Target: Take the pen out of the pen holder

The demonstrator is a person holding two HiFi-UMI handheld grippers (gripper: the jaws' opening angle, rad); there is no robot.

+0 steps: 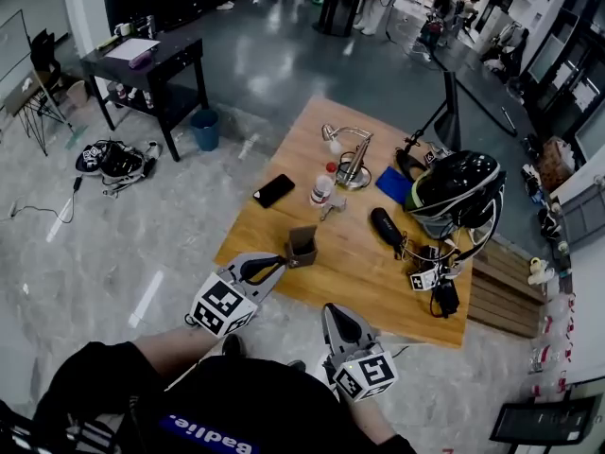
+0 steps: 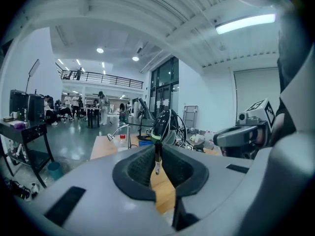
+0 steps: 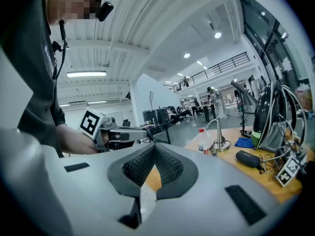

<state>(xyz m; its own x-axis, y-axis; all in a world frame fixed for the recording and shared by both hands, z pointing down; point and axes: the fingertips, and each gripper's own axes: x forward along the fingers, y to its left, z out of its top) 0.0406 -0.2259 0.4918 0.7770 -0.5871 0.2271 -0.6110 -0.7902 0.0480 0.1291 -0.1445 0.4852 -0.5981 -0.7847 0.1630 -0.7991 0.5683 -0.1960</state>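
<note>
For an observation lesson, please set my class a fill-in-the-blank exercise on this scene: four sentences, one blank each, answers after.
1. The left gripper has its fingers shut on a ____.
2. The pen holder stands on the wooden ____.
3. In the head view, the black phone lies ____ of the bottle.
4. Between the fingers of the right gripper there is ____.
Missing words: pen; table; left; nothing.

Room in front, clutter on the right
The table point(image 1: 354, 277) is bare along its near edge past the pen holder point(image 1: 302, 246); the helmet point(image 1: 458, 192) and cables point(image 1: 440, 296) block the right.
</note>
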